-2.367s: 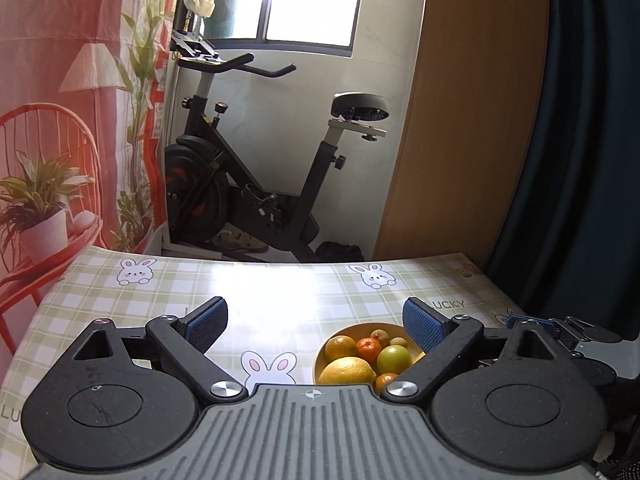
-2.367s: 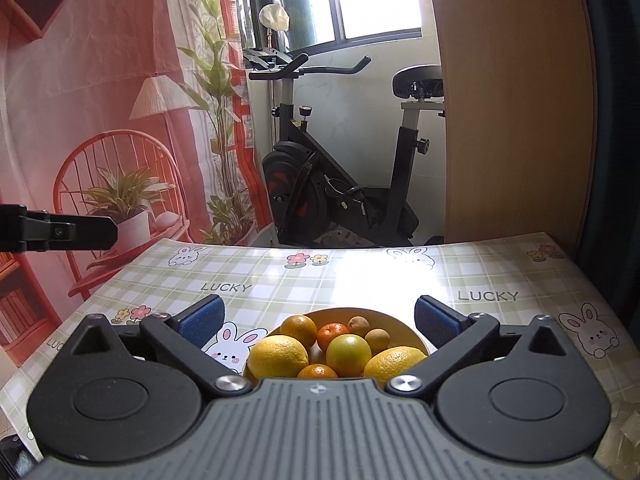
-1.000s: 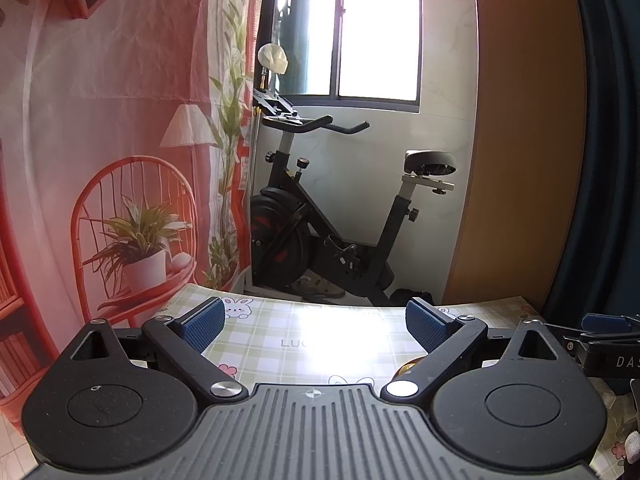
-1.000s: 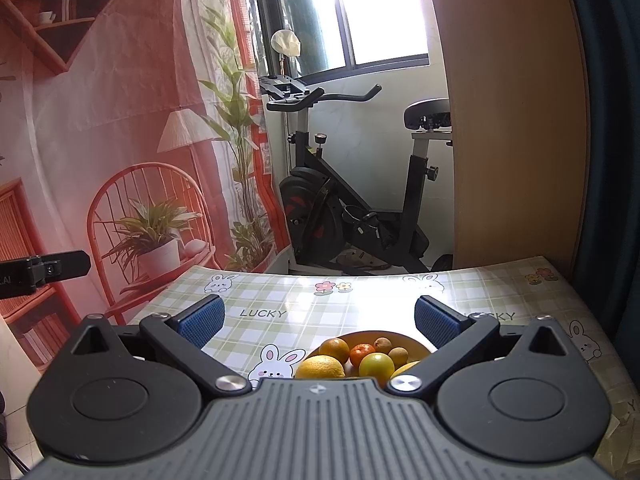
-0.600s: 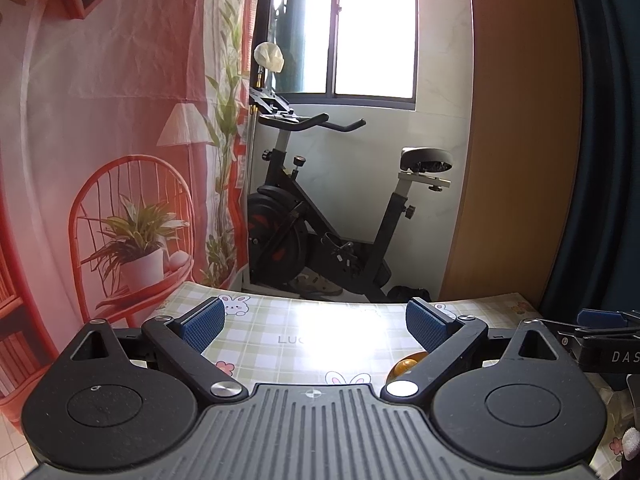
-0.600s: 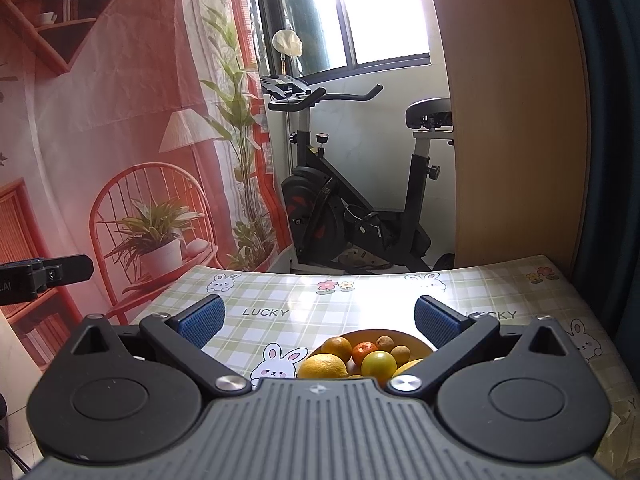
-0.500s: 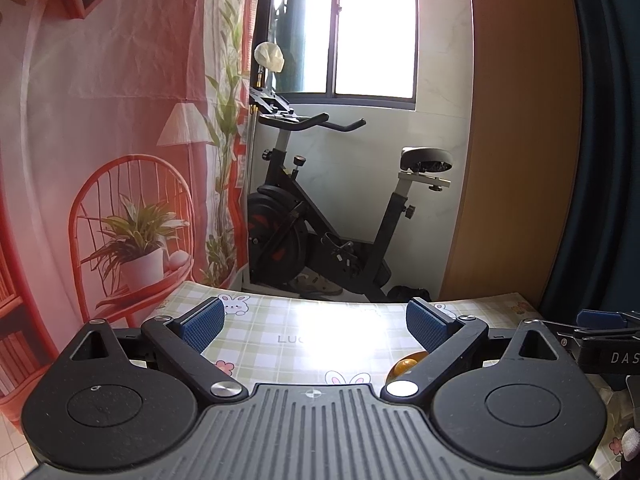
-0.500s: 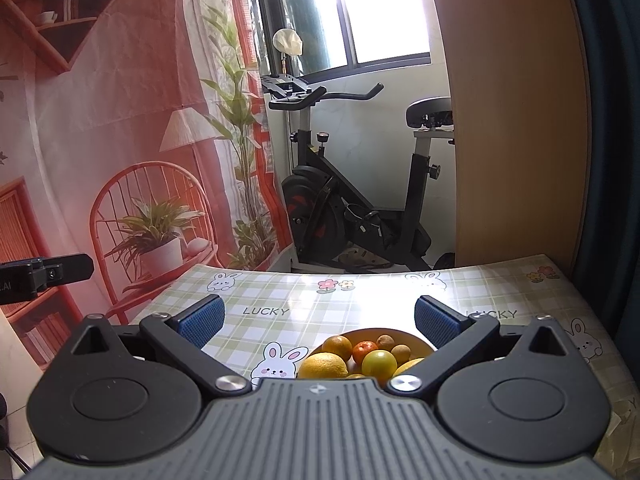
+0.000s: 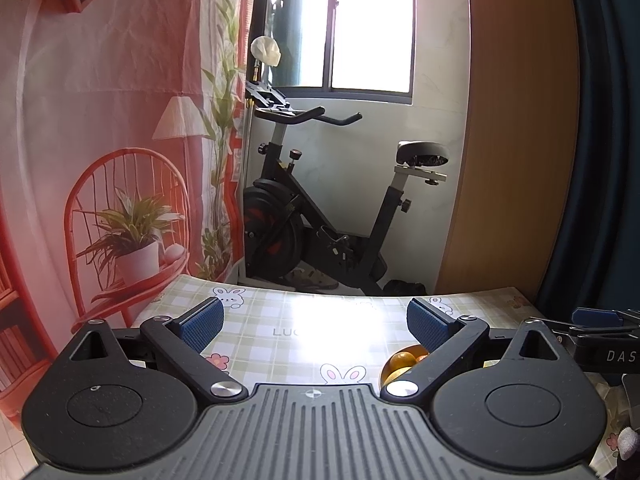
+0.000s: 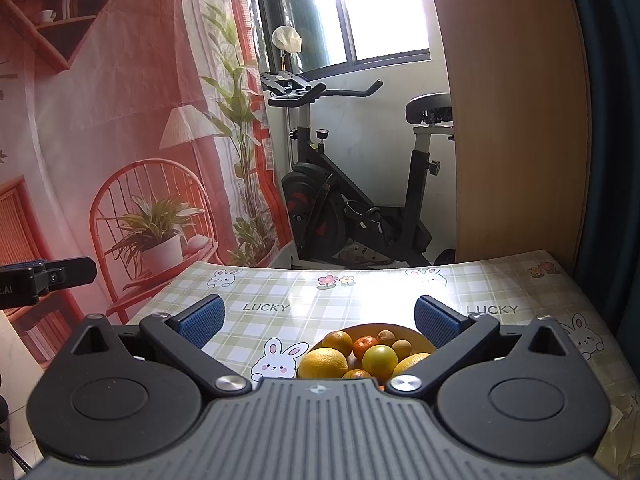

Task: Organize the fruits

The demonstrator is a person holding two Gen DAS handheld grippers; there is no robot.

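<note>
Here, nearest the right wrist camera, the right hand-held gripper [image 10: 319,320] has its two blue-padded fingers spread wide with nothing between them, held above the desk [image 10: 360,292]. Just past its body sits one yellow bowl [image 10: 416,334], resting on the checked cloth of the desk and partly hidden by the gripper's right finger. In the bowl seven fruits can be counted: one large yellow lemon [image 10: 322,363] at the bowl's near left, one yellow-green round fruit [image 10: 380,358] in the middle, one orange [image 10: 338,339] behind the lemon, one small red-orange mandarin [image 10: 363,345] beside that orange, two small brownish fruits [image 10: 386,336] toward the bowl's far side, and another yellow fruit [image 10: 412,361] at the near right; a further orange one peeks out at the very front, so the true count may be higher. Left of the bowl a printed rabbit [image 10: 280,358] lies on the cloth. From the left wrist camera the left hand-held gripper [image 9: 314,323] is likewise wide apart and empty, and the bowl [image 9: 386,368] shows only as a sliver behind its right finger, with two orange fruits visible. Beyond the bowl, past the desk's far edge, stands one exercise bike [image 10: 352,200] under one window [image 10: 380,12], with a red printed curtain [image 10: 120,120] to its left.
</note>
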